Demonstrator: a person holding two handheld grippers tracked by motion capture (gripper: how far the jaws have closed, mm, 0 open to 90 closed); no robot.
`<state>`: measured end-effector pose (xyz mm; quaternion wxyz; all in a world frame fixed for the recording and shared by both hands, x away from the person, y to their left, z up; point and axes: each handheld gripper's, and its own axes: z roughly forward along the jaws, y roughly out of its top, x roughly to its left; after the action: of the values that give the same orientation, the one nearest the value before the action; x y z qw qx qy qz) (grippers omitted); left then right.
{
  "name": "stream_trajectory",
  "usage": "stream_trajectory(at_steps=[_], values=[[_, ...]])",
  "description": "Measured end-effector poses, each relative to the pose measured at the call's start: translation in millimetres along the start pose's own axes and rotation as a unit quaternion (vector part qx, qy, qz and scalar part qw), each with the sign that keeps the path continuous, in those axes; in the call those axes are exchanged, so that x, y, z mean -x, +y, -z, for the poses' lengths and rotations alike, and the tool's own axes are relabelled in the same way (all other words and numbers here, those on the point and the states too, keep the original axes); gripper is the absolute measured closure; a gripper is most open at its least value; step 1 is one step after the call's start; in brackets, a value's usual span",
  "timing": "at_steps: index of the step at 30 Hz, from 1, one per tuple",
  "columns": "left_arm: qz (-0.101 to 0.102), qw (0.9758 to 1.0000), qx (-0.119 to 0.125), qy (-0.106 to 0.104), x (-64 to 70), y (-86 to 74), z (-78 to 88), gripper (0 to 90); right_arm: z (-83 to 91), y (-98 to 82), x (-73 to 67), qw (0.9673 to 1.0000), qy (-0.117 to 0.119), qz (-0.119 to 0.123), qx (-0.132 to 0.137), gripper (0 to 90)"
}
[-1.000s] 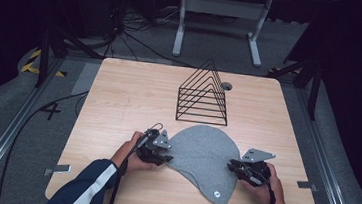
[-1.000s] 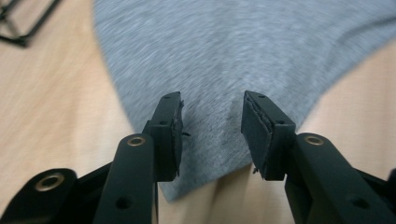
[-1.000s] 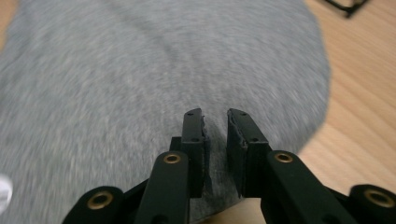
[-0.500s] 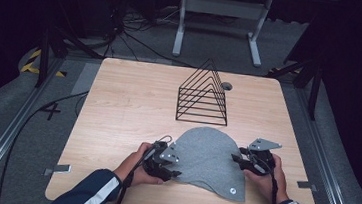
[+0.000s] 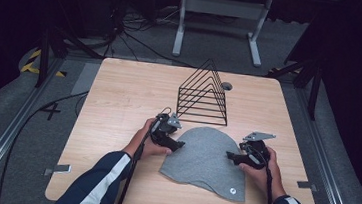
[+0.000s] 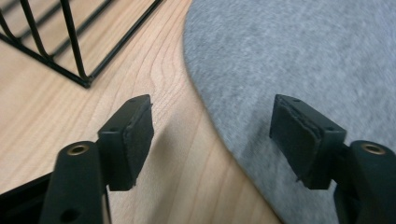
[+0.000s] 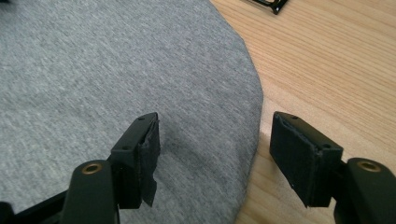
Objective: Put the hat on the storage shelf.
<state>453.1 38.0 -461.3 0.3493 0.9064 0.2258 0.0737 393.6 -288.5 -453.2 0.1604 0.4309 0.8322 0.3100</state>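
Grey knit beanie (image 5: 208, 160) is lying flat on the wooden table (image 5: 119, 101), just in front of the black wire rack (image 5: 205, 94). Both forearms come in low from the near edge, one hand on each side of it. Left gripper (image 5: 177, 144) and right gripper (image 5: 231, 157) both point inward over its edges, and their jaws have just been opening: apart now, straddling the fabric's edge without pinching it.

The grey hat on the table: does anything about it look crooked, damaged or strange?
Nothing stands out. The grey hat lies flat on the table, smooth and without folds, just in front of the upright black wire rack. Both grippers, left and right, sit open at its edges, holding nothing.
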Motion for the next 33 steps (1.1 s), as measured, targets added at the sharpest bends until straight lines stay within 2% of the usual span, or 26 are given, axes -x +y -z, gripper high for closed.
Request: stream_trajectory(at_steps=[2, 3, 5, 7, 8, 11, 13, 14, 18, 19, 20, 22, 24, 25, 26, 27, 29, 33], values=[[0.006, 1.0, -0.001, -0.007, -0.6, -0.4, -1.8, 30.2, -0.7, 0.1, -2.1, 0.9999, -0.009, -0.001, -0.01, 31.4], [-0.002, 0.9999, -0.001, -0.01, 0.8, -0.8, -4.1, 28.1, -0.8, -0.2, -3.4, 0.9999, -0.005, -0.003, -0.009, 31.4], [-0.006, 0.9999, 0.001, -0.012, 2.4, 0.3, -5.5, 28.0, -0.8, 0.5, -5.4, 0.9999, -0.003, 0.008, -0.011, 34.8], [-0.014, 0.9998, -0.005, -0.013, 6.0, 2.8, -5.3, 29.2, -0.6, 1.5, -7.2, 0.9999, -0.001, 0.007, -0.015, 37.0], [-0.018, 0.9997, -0.004, -0.017, 7.5, 3.5, -5.4, 34.9, -0.3, 1.7, -7.9, 0.9998, 0.001, 0.009, -0.015, 40.5], [-0.028, 0.9986, -0.028, -0.036, 13.4, 9.0, -2.8, 48.4, 0.6, 3.2, -10.1, 0.9996, 0.008, 0.017, -0.019, 50.3], [-0.02, 0.998, -0.05, -0.034, 15.9, 14.1, -1.8, 54.4, 0.3, 5.3, -12.3, 0.9995, 0.013, 0.02, -0.022, 58.6], [-0.024, 0.9972, -0.062, -0.033, 17.9, 16.1, -1.0, 56.5, -0.1, 6.6, -13.5, 0.9994, 0.015, 0.02, -0.024, 62.4], [-0.028, 0.9963, -0.071, -0.041, 19.3, 17.7, -0.3, 63.3, -2.6, 9.2, -13.9, 0.999, 0.031, 0.025, -0.022, 75.8], [-0.028, 0.9963, -0.071, -0.041, 19.3, 17.7, -0.3, 67.6, -3.0, 9.1, -13.7, 0.9988, 0.037, 0.024, -0.02, 78.5], [-0.026, 0.9954, -0.073, -0.057, 17.1, 16.4, 1.3, 73.9, -2.9, 8.7, -13.4, 0.9986, 0.044, 0.024, -0.019, 80.8], [-0.014, 0.9956, -0.058, -0.073, 13.4, 11.9, 1.8, 80.5, -2.9, 7.9, -13.6, 0.9983, 0.049, 0.029, -0.015, 83.6], [-0.009, 0.996, -0.05, -0.074, 11.8, 9.5, 2.5, 82.1, -2.4, 7.5, -13.7, 0.9982, 0.048, 0.032, -0.012, 84.4], [-0.009, 0.9968, -0.047, -0.064, 13.3, 9.6, 3.7, 82.6, -1.6, 7.8, -13.8, 0.9983, 0.047, 0.034, -0.011, 84.5], [-0.018, 0.9969, -0.048, -0.059, 14.7, 10.8, 5.9, 83.2, -0.4, 8.0, -14.5, 0.9982, 0.045, 0.038, -0.007, 84.6], [-0.018, 0.9969, -0.048, -0.059, 14.7, 10.8, 5.9, 83.4, -0.4, 8.0, -14.5, 0.9982, 0.045, 0.038, -0.007, 84.6], [-0.023, 0.9983, -0.028, -0.045, 19.4, 13.9, 15.2, 83.7, 5.9, 9.6, -15.6, 0.9981, 0.043, 0.045, 0.004, 84.6], [-0.039, 0.9988, -0.012, -0.028, 27.4, 20.8, 31.7, 84.2, 19.9, 14.5, -16.8, 0.9972, 0.044, 0.052, 0.03, 85.1]])
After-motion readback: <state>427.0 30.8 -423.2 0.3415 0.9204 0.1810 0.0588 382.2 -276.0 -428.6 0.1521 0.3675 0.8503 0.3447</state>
